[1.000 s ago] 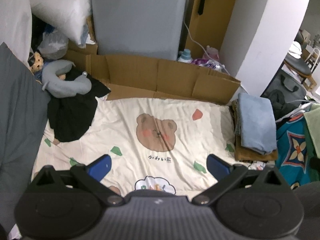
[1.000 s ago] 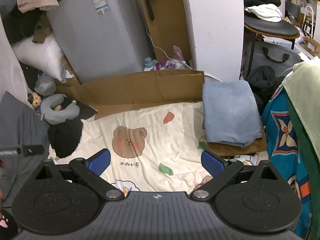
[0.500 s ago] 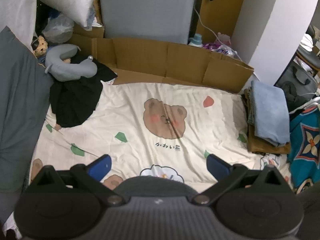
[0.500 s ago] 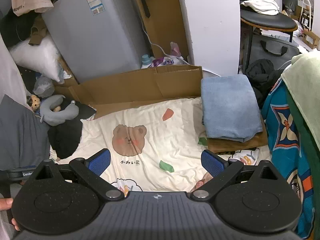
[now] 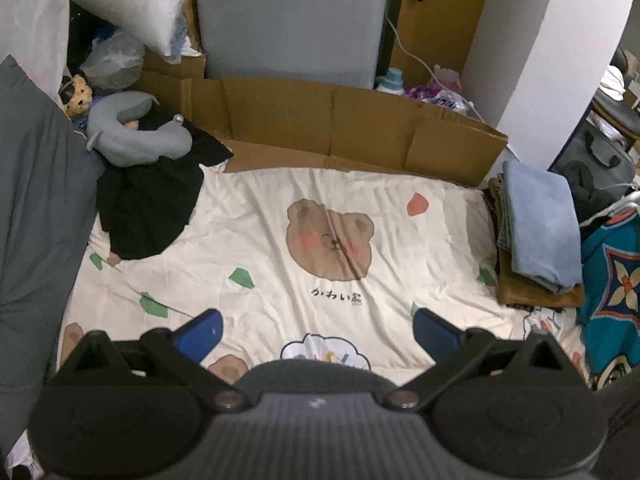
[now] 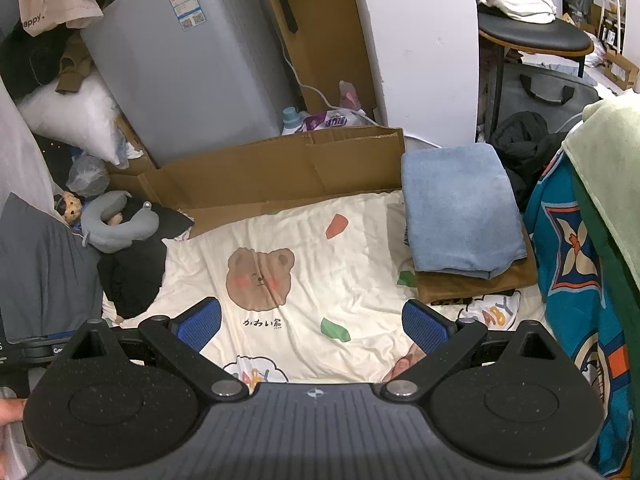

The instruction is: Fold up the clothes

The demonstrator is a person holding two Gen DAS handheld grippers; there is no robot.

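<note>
- Clothes: we counted one loose black garment (image 5: 148,204) at the left middle of the left wrist view, crumpled at the left edge of the cream bear-print sheet (image 5: 280,248) and not yet folded; in the right wrist view it showed at the left middle (image 6: 132,276).
- We counted one folded stack at the right middle of both views, made of two main pieces: a light blue folded piece (image 5: 540,224) on top of a brown folded piece (image 5: 536,296). In the right wrist view the blue one (image 6: 456,208) lay on the brown one (image 6: 476,284); more layers between them we could not tell.
- Our left gripper (image 5: 316,326) sat at the bottom of its view with its two blue fingers spread wide apart, holding nothing, above the sheet.
- Our right gripper (image 6: 312,320) sat at the bottom of its view, its two blue fingers likewise spread wide and empty.
- We saw one grey neck pillow (image 5: 132,136) at the upper left, touching the black garment, and one small plush bear (image 5: 78,94) just beside it.
- One flattened cardboard box (image 5: 340,128) stood along the sheet's far edge, across the upper middle.
- One teal patterned cloth (image 6: 572,280) hung at the right edge of the right wrist view.
</note>
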